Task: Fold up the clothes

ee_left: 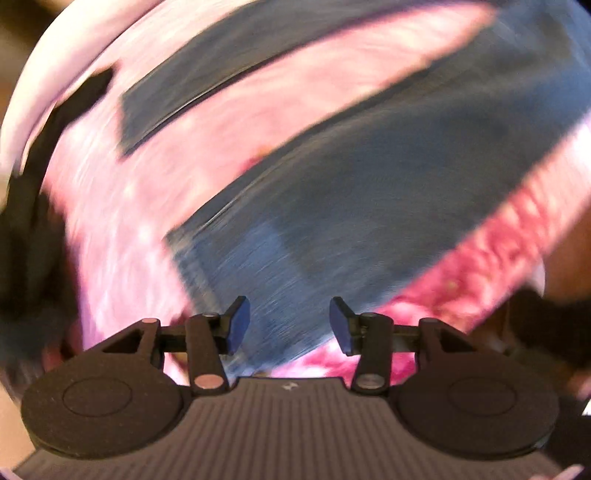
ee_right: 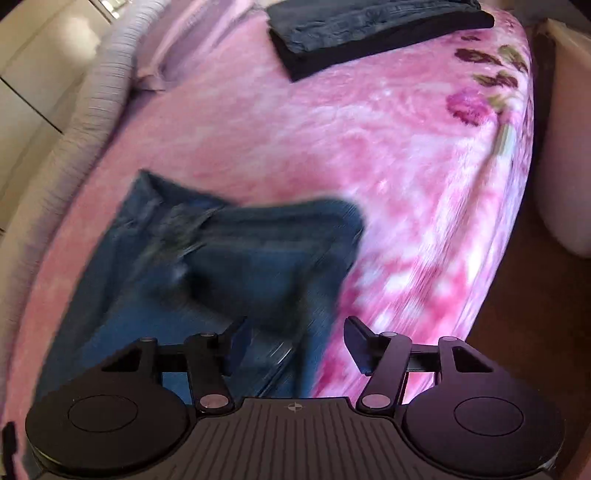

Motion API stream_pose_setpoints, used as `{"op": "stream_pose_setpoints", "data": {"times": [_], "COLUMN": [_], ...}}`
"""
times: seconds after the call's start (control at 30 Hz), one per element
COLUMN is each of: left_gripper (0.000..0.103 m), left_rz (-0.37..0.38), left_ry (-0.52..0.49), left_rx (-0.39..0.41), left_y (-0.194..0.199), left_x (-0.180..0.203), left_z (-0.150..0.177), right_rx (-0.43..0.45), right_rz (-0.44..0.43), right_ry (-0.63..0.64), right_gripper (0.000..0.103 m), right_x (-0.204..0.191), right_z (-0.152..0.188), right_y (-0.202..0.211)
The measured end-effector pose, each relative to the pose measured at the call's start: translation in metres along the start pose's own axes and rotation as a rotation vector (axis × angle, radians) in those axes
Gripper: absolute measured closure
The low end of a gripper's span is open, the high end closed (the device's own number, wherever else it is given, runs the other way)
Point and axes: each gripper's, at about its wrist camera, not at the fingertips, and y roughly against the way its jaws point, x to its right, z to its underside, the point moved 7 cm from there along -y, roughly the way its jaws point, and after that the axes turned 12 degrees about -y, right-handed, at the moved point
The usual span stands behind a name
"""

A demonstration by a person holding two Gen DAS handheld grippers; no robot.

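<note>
No container is visible in either view; the clothes lie directly on a bed covered by a pink floral blanket (ee_right: 388, 155).

Right wrist view, left to right: a pale ribbed bed edge (ee_right: 99, 96) curves along the far left, with light cabinet fronts beyond it. The blue jeans (ee_right: 236, 266) lie on the near left of the blanket, partly folded, with one dark panel doubled over the lighter denim; the fabric is blurred and its exact layering cannot be told. At the far centre, well apart from the jeans, sits a stack of folded dark clothes (ee_right: 369, 33). Darker printed flowers mark the blanket's far right edge, and brown floor lies past it.

The right tool (ee_right: 295, 347) hangs above the near edge of the jeans, fingers parted with a clear gap and nothing gripped between them.

Left wrist view, heavily blurred: dark shapes at the far left cannot be identified. Blue denim runs in broad bands across the pink blanket. The left tool (ee_left: 290, 325) hovers above the denim, fingers (ee_left: 238, 325) partly apart, with no cloth pinched between them.
</note>
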Motion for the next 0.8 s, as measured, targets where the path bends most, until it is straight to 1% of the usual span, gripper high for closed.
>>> {"op": "stream_pose_setpoints", "data": {"times": [0.07,0.17,0.3,0.37,0.4,0.43,0.47,0.5,0.53,0.57,0.6,0.63,0.7,0.8], "left_gripper": [0.058,0.055,0.055,0.055,0.058,0.060,0.066,0.075,0.078,0.082,0.082,0.082,0.082,0.082], "left_rz": [0.025,0.126,0.212,0.221,0.227,0.252,0.278,0.279,0.277,0.291,0.297,0.294,0.287,0.289], "left_ry": [0.116,0.310,0.468,0.540,0.585,0.632,0.664,0.656,0.623,0.597,0.591,0.585,0.557,0.565], "left_rx": [-0.012,-0.036,-0.010,0.010,0.014,0.015,0.006,-0.007,-0.009,-0.002,0.004,0.003,-0.008,-0.032], "left_y": [-0.005,-0.017,-0.025,-0.026,-0.029,-0.032,-0.037,-0.039,-0.037,-0.029,-0.022,-0.017,-0.015,-0.027], "left_x": [-0.019,-0.035,-0.046,-0.054,-0.059,-0.062,-0.062,-0.061,-0.060,-0.058,-0.060,-0.061,-0.060,-0.059], "left_z": [0.015,0.041,0.054,0.056,0.059,0.062,0.064,0.065,0.065,0.065,0.067,0.071,0.080,0.081], "right_rx": [-0.025,-0.081,-0.148,-0.170,-0.178,-0.186,-0.194,-0.207,-0.226,-0.245,-0.256,-0.256,-0.261,-0.265], "right_rz": [-0.007,-0.016,-0.040,-0.059,-0.067,-0.075,-0.086,-0.093,-0.085,-0.070,-0.050,-0.029,0.008,0.044], "right_ry": [0.026,0.055,0.053,0.052,0.051,0.051,0.049,0.051,0.057,0.067,0.082,0.098,0.135,0.284], "right_gripper": [0.043,0.042,0.042,0.042,0.042,0.042,0.042,0.043,0.043,0.058,0.078,0.082,0.082,0.081], "right_x": [-0.010,-0.024,-0.040,-0.049,-0.053,-0.057,-0.061,-0.064,-0.066,-0.067,-0.067,-0.067,-0.066,-0.075], "right_z": [0.031,0.081,0.140,0.157,0.165,0.172,0.178,0.182,0.187,0.190,0.192,0.193,0.195,0.207], "right_y": [0.007,0.012,0.012,0.010,0.008,0.007,0.005,0.002,-0.003,-0.007,-0.008,-0.006,-0.002,0.007]}}
